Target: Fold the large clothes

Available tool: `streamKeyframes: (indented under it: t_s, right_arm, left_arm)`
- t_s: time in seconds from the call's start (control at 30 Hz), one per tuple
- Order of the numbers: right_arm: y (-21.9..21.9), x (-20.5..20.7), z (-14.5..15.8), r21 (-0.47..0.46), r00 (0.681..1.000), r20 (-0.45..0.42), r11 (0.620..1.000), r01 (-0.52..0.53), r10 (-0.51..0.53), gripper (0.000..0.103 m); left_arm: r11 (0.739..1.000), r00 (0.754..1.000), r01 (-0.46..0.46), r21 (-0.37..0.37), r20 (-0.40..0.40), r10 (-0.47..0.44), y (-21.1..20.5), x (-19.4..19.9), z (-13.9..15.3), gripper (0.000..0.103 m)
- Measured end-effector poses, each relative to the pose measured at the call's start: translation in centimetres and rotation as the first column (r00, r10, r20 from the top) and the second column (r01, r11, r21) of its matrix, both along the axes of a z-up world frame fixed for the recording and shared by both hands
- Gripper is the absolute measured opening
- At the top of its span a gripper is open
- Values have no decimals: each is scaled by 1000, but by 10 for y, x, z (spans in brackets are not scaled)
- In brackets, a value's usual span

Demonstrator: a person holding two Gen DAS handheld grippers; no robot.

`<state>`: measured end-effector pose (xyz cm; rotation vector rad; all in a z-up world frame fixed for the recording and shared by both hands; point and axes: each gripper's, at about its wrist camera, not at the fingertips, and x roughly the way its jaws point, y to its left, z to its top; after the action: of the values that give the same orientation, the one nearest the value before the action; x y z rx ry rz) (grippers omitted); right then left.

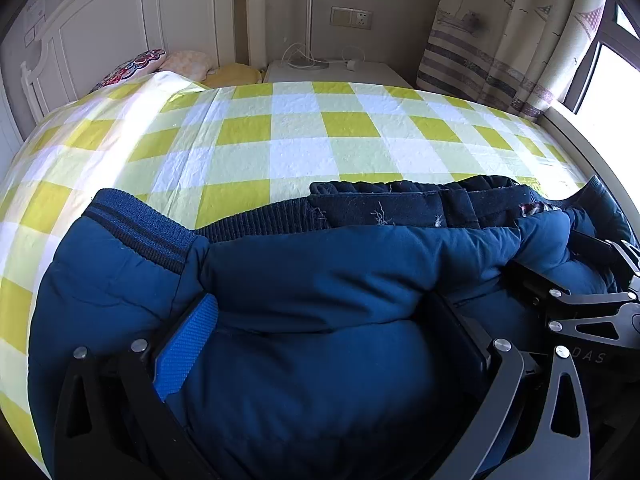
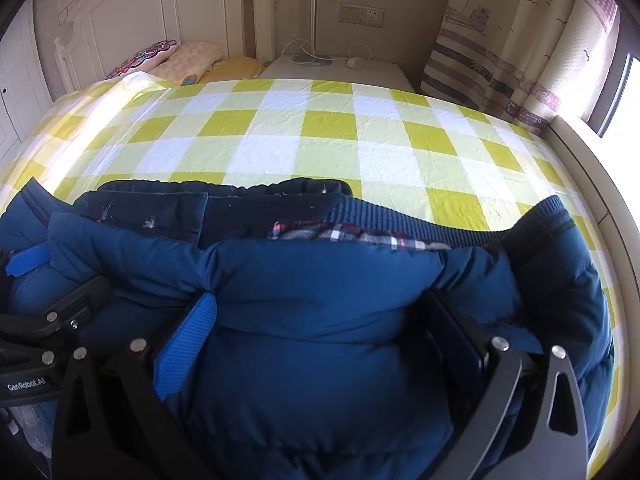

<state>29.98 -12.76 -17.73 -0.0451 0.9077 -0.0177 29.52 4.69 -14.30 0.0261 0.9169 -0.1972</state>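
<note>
The jacket (image 1: 320, 320) lies on the near part of the bed (image 1: 300, 152). Pillows (image 2: 192, 60) sit at 11 o'clock against the headboard (image 2: 132, 12). The nightstand (image 2: 340, 70) stands at 12 o'clock behind the bed; the curtain (image 2: 512, 40) hangs at 2 o'clock.

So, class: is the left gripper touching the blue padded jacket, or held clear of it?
Touching. The left wrist view shows the blue padded jacket bulging between the left gripper fingers, with the blue pad pressed into the fabric.
</note>
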Motion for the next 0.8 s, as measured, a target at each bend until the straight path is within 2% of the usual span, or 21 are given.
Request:
streamKeyframes:
  t_s: [0.1, 0.17, 0.23, 0.3, 0.37, 0.43, 0.47, 0.53, 0.6, 0.67, 0.7, 0.77, 0.8]
  right_arm:
    - [2, 2, 1, -22, 1000, -16, 1000, -9, 8, 101]
    - [-4, 5, 7, -2, 998, -50, 1000, -29, 29, 100]
    - [-18, -1, 18, 2, 999, -26, 1000, -22, 22, 100]
    - [-47, -9, 29, 14, 999, 24, 999, 44, -44, 100]
    - [-92, -15, 30, 110, 992, 35, 987, 121, -125, 100]
    - [-124, -11, 7, 257, 991, -41, 957, 134, -127, 99]
    - [-133, -10, 1, 315, 990, -45, 939, 141, -134, 99]
    - [-132, -10, 0, 307, 989, -28, 940, 147, -146, 99]
    - [-131, -10, -1, 296, 989, -20, 944, 148, -149, 99]
    - [-136, -11, -2, 332, 989, -13, 932, 144, -148, 99]
    - [-138, -12, -2, 346, 989, -8, 927, 142, -149, 99]
    - [-139, -13, -3, 362, 988, -3, 921, 143, -153, 99]
    - [-138, -13, -3, 360, 988, -2, 922, 143, -153, 99]
  left_arm:
    - [1000, 1000, -1, -13, -9, 1, 1, 2, -1, 99]
    - [1000, 1000, 1, -21, -15, -1, 2, 3, -2, 99]
    - [999, 1000, 2, -33, -16, -3, 3, 2, -3, 99]
    - [999, 1000, 3, -41, -19, -3, 5, 3, -3, 99]
    - [999, 1000, 3, -41, -21, -3, 4, 4, -3, 99]
    - [999, 1000, 3, -43, -21, -4, 4, 3, -3, 99]
    - [999, 1000, 4, -49, -20, -5, 4, 3, -2, 99]
    - [999, 1000, 2, -47, -20, -3, 3, 3, -2, 99]
    - [999, 999, 3, -43, -53, -6, 3, 7, -1, 99]
    - [998, 995, -47, -38, -92, 43, 3, 8, 7, 99]
    - [995, 994, -77, -68, -82, 71, 1, 4, 17, 99]
    - [993, 999, -30, -112, -28, 27, -15, -5, 33, 99]
    - [998, 1000, -5, -70, 14, 6, -31, -8, 39, 99]
